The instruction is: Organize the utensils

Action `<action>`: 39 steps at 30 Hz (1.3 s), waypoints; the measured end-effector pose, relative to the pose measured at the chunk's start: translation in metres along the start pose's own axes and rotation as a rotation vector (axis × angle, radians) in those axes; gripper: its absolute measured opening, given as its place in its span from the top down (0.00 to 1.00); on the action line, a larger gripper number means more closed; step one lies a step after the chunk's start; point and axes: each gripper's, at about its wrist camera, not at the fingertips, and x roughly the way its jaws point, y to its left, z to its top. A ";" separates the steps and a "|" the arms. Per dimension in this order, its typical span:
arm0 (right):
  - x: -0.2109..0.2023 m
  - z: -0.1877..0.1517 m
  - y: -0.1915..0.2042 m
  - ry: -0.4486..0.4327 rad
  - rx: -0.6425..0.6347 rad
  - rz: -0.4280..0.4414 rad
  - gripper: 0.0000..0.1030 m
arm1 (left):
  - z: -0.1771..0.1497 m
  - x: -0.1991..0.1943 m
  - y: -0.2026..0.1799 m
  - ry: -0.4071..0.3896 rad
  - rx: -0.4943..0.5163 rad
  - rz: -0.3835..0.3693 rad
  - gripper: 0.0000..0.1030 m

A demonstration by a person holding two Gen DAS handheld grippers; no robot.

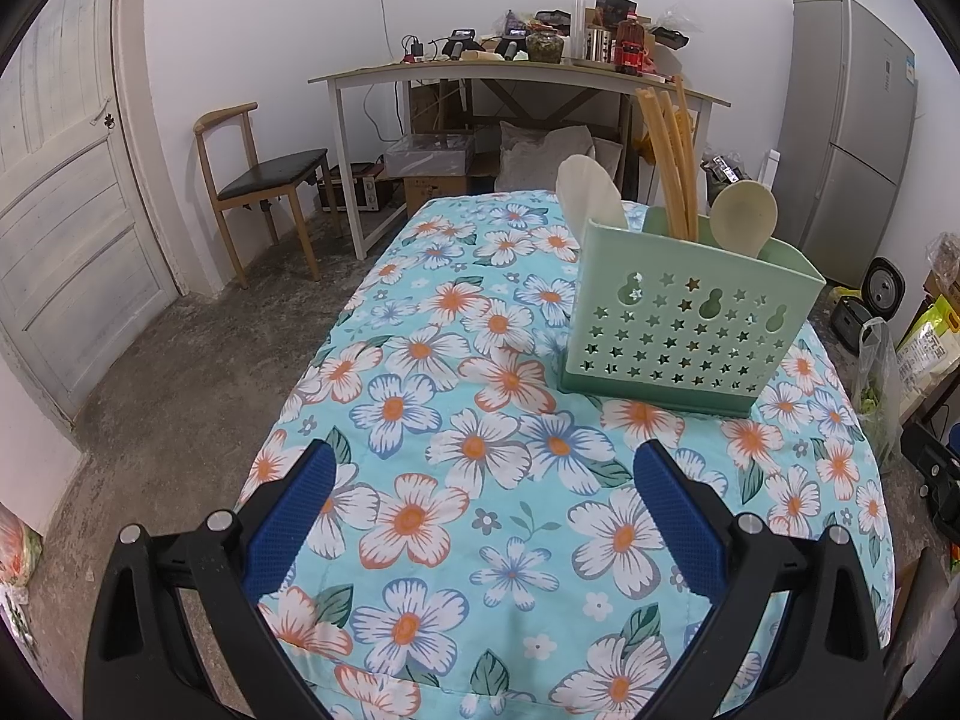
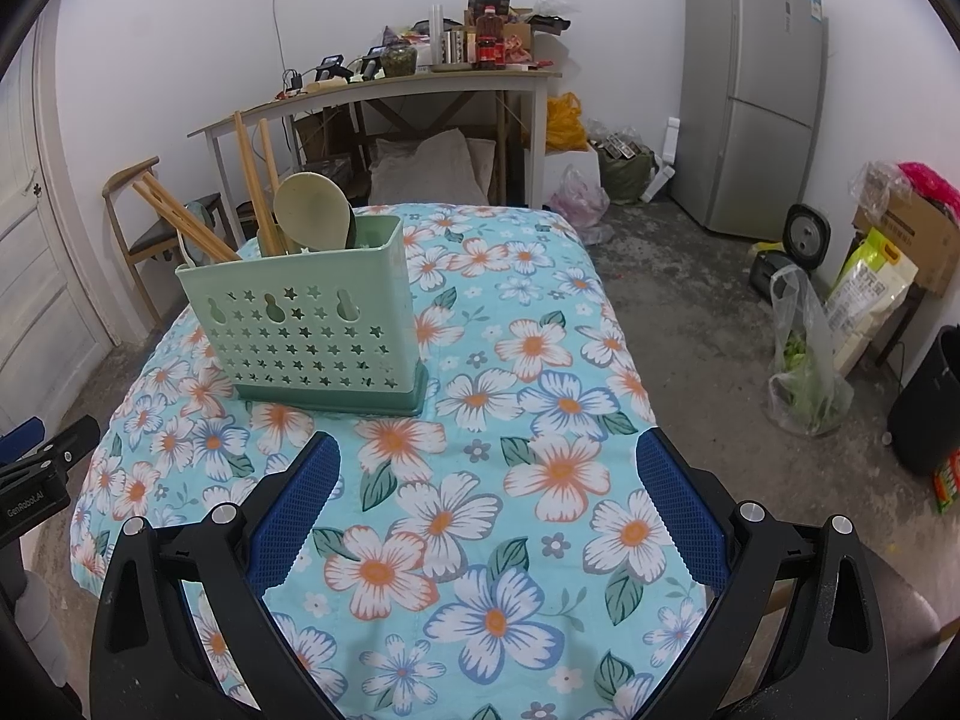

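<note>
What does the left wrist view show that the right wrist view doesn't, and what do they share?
Only the left wrist view shows the full panelled door and the black seat of the wooden chair. Only the right wrist view shows the bag of greens on the floor, the black bin, and the left gripper's body at the frame edge. Both share the green utensil caddy holding chopsticks and spoons, the floral tablecloth, the cluttered desk and the fridge. Each view's own gripper, left and right, is open and empty.
</note>
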 end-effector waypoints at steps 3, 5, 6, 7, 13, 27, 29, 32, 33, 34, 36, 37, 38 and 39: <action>0.000 -0.001 -0.001 0.000 0.000 -0.001 0.08 | 0.000 0.000 0.000 0.000 0.000 0.000 0.05; 0.000 -0.001 -0.001 0.001 0.000 -0.001 0.08 | 0.000 0.000 0.000 0.000 -0.001 0.000 0.05; -0.001 -0.001 -0.001 0.000 0.001 0.000 0.08 | 0.000 0.000 0.000 0.000 0.000 0.000 0.05; -0.001 0.000 0.000 0.000 0.000 0.000 0.08 | 0.000 0.000 0.000 0.000 0.000 0.001 0.05; -0.003 0.001 -0.001 0.001 -0.004 0.006 0.08 | 0.000 0.000 0.000 0.000 0.001 0.000 0.05; -0.004 0.003 -0.002 -0.003 -0.007 0.015 0.08 | -0.001 -0.001 -0.002 -0.004 0.005 0.000 0.05; -0.003 0.003 -0.004 -0.003 -0.007 0.016 0.08 | -0.001 -0.002 -0.002 -0.003 0.005 0.000 0.05; -0.003 0.003 -0.003 -0.003 -0.007 0.015 0.08 | -0.001 -0.002 -0.003 -0.003 0.005 0.000 0.05; -0.003 0.003 -0.002 -0.003 -0.008 0.015 0.08 | 0.000 -0.002 -0.003 -0.003 0.005 0.000 0.05; -0.003 0.003 -0.003 -0.003 -0.007 0.015 0.08 | 0.000 -0.002 -0.002 -0.002 0.004 -0.001 0.05; -0.003 0.003 -0.003 -0.002 -0.007 0.015 0.08 | 0.000 -0.002 -0.003 -0.003 0.005 0.001 0.05; -0.003 0.003 -0.002 -0.002 -0.007 0.015 0.08 | -0.001 -0.002 -0.003 -0.003 0.005 0.001 0.05; -0.003 0.004 -0.002 -0.002 -0.007 0.016 0.08 | 0.000 -0.002 -0.003 -0.002 0.005 0.000 0.05; -0.003 0.004 -0.002 -0.001 -0.007 0.017 0.08 | -0.001 -0.002 -0.003 -0.002 0.005 0.000 0.05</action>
